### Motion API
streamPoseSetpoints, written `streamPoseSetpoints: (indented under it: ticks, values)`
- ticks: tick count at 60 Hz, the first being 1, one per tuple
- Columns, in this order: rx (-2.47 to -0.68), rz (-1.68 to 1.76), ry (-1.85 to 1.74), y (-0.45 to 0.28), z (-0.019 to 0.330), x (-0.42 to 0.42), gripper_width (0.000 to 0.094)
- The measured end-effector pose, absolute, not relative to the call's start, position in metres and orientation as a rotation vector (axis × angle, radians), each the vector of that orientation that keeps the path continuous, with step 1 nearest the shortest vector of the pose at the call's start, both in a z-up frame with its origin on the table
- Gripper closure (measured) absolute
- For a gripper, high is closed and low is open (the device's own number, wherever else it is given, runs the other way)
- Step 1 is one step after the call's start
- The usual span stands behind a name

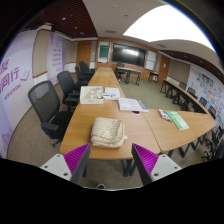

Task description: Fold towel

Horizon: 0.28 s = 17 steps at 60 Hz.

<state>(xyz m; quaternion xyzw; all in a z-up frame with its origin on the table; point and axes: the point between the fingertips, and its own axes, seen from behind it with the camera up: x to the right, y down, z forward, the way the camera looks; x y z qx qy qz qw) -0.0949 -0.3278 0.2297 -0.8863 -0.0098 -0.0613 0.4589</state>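
Gripper [111,160] — fingers spread apart, holding nothing. Folded beige cloth towel [107,131] lies on the orange wooden table [85,125] just ahead of them.

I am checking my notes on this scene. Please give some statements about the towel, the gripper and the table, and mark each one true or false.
1. The towel lies on the table. True.
2. The gripper is shut on the towel. False: its fingers are open and short of it.
3. The towel lies spread out flat. False: it is bunched.
4. Chairs stand along the table. True.
5. Papers lie beyond the towel. True.
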Motion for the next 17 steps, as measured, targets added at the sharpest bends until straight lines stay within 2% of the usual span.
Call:
streamPoseSetpoints:
  ticks: [17]
  values:
    - [-2.161,-0.171,-0.029,-0.39,0.251,-0.102,0.0081]
